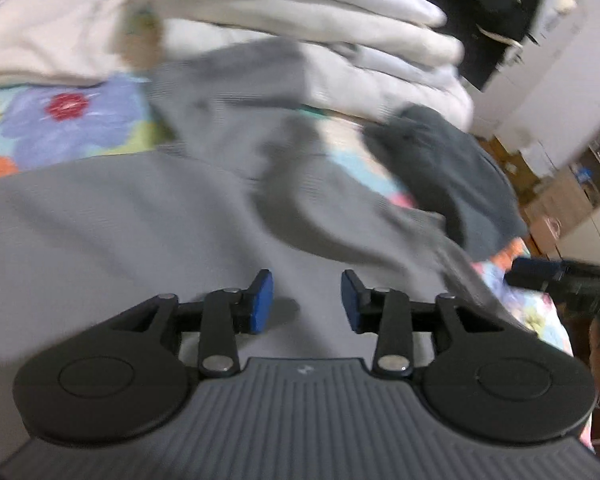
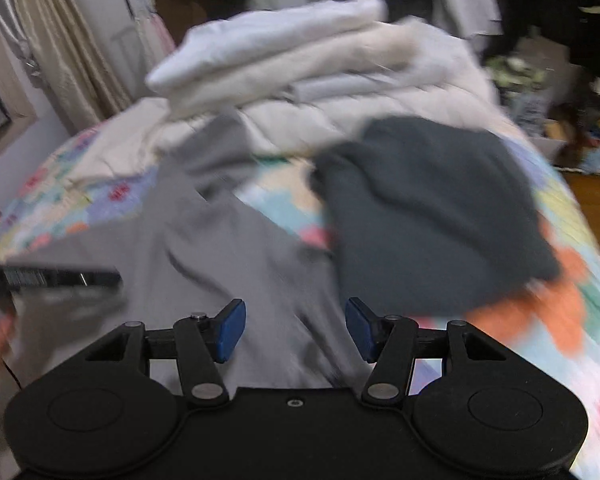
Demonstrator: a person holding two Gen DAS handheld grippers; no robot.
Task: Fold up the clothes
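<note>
Your left gripper [image 1: 306, 302] and right gripper [image 2: 296, 330] hovered with fingers spread, pinching nothing, above the grey garment [image 1: 120, 216] lying on the bed [image 1: 60, 120], beside a dark garment [image 2: 432, 208] and white stack [image 2: 300, 68].

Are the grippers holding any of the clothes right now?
No. The left gripper and the right gripper are both open over the grey garment, with nothing between their pads.

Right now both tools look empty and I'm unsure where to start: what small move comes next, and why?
Probably lower the left tool onto the light grey garment beneath it and pinch an edge. Both tools, including the right tool, are open and empty, and the garment still lies rumpled on the floral bedspread.
</note>
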